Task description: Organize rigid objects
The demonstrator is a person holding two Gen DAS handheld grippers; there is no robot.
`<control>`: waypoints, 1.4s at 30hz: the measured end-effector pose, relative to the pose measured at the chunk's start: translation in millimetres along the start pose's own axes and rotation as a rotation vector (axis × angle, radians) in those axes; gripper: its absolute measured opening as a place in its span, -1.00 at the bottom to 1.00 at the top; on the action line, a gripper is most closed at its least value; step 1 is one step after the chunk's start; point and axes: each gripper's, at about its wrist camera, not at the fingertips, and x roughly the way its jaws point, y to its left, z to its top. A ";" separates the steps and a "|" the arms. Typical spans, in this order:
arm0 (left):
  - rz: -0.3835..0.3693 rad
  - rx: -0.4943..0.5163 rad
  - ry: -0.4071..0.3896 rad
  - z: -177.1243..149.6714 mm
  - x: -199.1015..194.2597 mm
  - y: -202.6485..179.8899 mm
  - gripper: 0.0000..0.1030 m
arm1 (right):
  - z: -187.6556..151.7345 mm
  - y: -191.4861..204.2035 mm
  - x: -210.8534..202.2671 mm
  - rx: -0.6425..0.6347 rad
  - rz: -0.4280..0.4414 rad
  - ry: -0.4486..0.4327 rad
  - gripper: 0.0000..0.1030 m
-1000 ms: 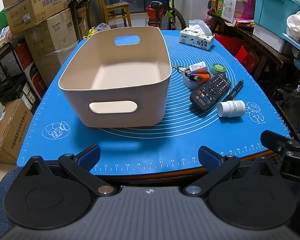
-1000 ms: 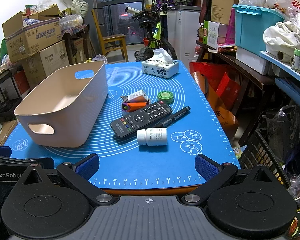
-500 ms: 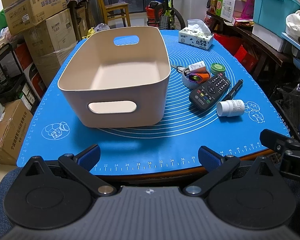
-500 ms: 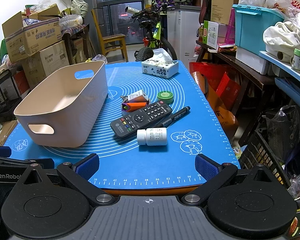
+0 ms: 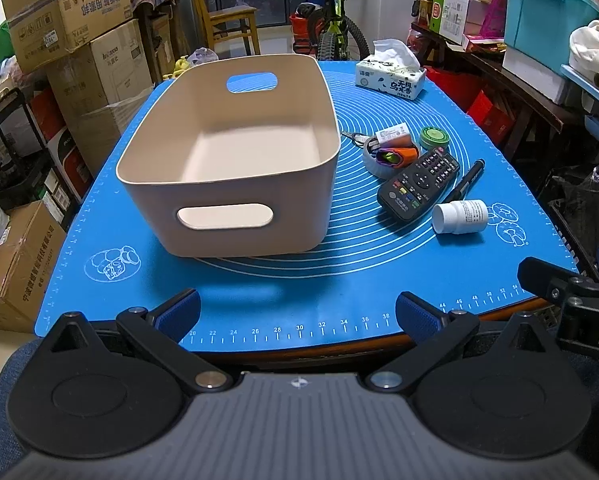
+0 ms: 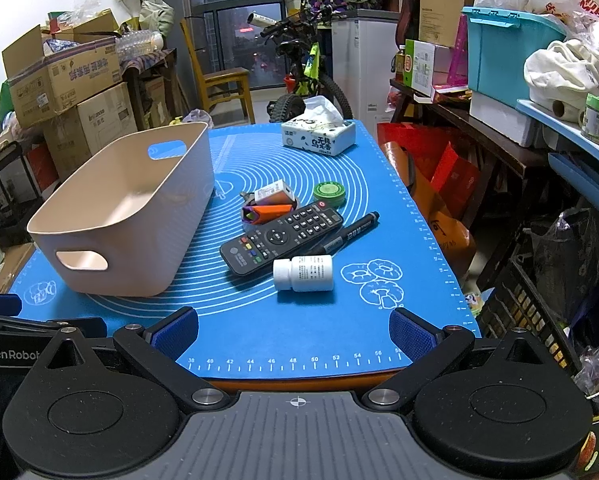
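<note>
An empty beige bin (image 5: 227,160) (image 6: 131,216) stands on the blue mat (image 5: 259,280) (image 6: 283,328). To its right lie a black remote (image 5: 419,184) (image 6: 283,236), a white pill bottle (image 5: 461,217) (image 6: 304,273) on its side, a black marker (image 5: 465,182) (image 6: 349,232), a green round tin (image 5: 433,136) (image 6: 330,193), an orange-and-purple item (image 5: 395,156) (image 6: 267,213) and a small white box (image 5: 393,135) (image 6: 273,192). My left gripper (image 5: 297,314) is open and empty at the mat's near edge, in front of the bin. My right gripper (image 6: 293,332) is open and empty, near the bottle's side of the mat.
A tissue box (image 5: 391,78) (image 6: 319,138) sits at the mat's far right. Cardboard boxes (image 5: 71,28) stack on the left, shelves with a teal tub (image 6: 503,48) on the right. A bicycle (image 6: 299,76) and wooden chair (image 6: 223,80) stand beyond the table.
Both grippers have stayed almost still; the left view shifted very slightly. No object moved.
</note>
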 end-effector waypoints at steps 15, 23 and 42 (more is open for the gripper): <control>-0.015 -0.006 -0.022 30.0 -15.9 9.9 0.99 | 21.1 1.8 1.3 -0.016 0.004 -0.031 0.96; 0.072 0.008 -0.052 83.6 -8.1 38.6 0.99 | 49.2 -6.2 21.1 0.027 -0.002 -0.062 0.96; 0.153 -0.062 0.102 144.7 92.1 141.0 0.98 | 58.7 -15.6 102.8 0.015 -0.014 0.019 0.96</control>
